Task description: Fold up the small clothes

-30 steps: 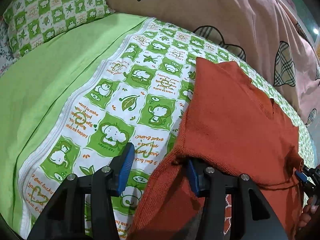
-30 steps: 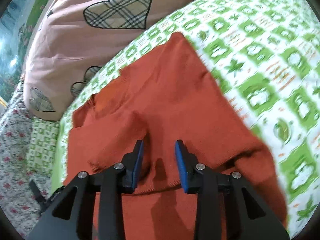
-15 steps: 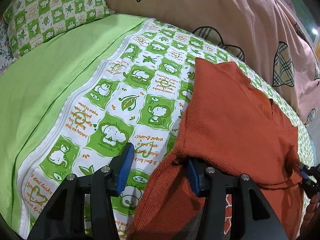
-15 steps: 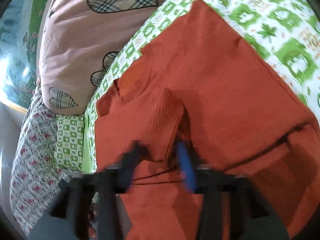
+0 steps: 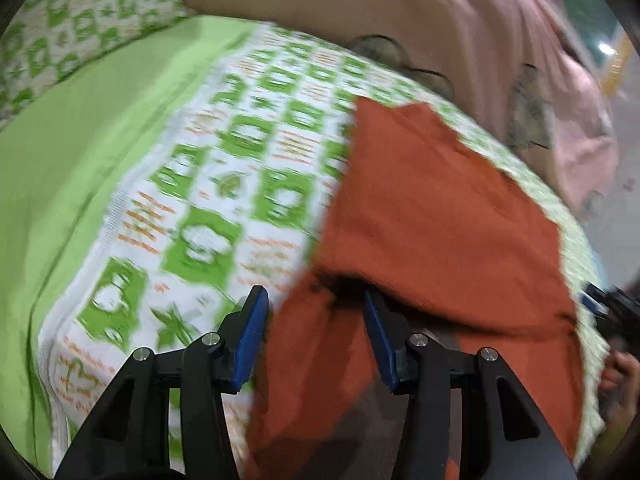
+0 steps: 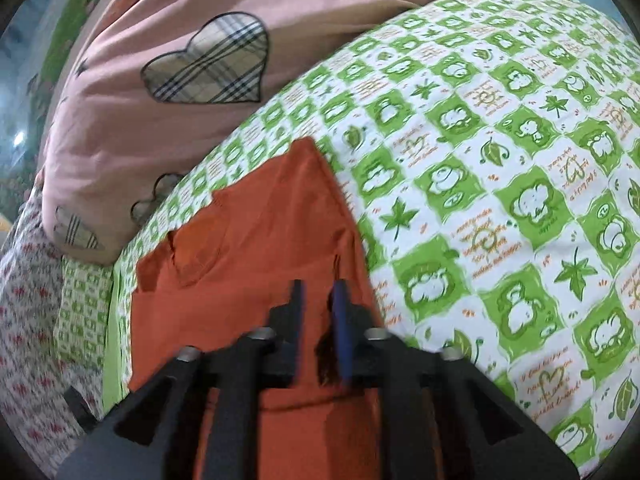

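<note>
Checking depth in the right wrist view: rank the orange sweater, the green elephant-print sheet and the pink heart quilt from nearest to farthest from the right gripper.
1. Orange sweater: directly under and ahead of the right gripper, whose jaws are opening.
2. Green elephant-print sheet: beside the sweater, to the right.
3. Pink heart quilt: bunched at the far upper left.

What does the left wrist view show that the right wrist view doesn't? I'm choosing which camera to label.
Only left wrist: the plain green sheet and the left gripper, jaws apart, the sweater's edge between them. Only right wrist: the sweater's neckline and the right gripper, jaws opening. Both: the orange sweater, printed bedsheet and pink quilt.
</note>
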`<state>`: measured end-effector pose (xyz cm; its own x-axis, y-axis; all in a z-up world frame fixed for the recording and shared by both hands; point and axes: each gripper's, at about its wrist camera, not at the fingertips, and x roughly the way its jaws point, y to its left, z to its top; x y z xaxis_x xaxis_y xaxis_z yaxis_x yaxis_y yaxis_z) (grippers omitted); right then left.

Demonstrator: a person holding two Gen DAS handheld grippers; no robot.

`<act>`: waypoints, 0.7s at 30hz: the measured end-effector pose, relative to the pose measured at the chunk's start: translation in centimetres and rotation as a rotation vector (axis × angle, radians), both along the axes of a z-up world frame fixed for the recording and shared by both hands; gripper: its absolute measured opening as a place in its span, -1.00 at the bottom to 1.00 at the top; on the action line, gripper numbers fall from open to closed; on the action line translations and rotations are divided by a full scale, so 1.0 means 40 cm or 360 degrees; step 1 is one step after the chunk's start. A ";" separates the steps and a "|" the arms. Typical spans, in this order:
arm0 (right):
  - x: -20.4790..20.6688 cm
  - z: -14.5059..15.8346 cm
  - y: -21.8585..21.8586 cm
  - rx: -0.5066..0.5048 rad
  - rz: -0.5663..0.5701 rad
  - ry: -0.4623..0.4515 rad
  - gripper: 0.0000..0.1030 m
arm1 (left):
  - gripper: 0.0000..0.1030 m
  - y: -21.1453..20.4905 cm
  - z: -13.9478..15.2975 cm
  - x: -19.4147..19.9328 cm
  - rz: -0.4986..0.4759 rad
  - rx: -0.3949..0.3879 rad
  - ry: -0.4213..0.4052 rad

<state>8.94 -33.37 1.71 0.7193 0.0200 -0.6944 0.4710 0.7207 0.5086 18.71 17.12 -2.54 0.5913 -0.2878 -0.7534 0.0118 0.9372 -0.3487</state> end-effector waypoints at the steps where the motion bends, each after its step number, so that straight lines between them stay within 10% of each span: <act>1: -0.003 0.000 0.008 -0.0023 0.0012 0.0008 -0.05 | -0.03 -0.002 0.015 -0.009 -0.0039 -0.0010 -0.0020; 8: 0.059 -0.024 0.056 -0.0170 0.0132 0.0122 -0.04 | 0.09 -0.002 0.047 0.082 0.0057 0.0054 -0.0073; 11: 0.091 -0.024 0.084 -0.0328 0.0202 0.0230 -0.90 | 0.07 -0.017 0.015 0.144 0.0104 0.0176 -0.0010; 21: 0.071 -0.027 0.080 -0.0408 0.0157 0.0335 -0.86 | 0.09 -0.024 -0.008 0.153 0.0169 0.0331 0.0042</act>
<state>11.78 -30.18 0.63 0.5632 -0.1123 -0.8186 0.4680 0.8598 0.2041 24.82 16.16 -2.85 0.5894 -0.0621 -0.8055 -0.0972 0.9844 -0.1470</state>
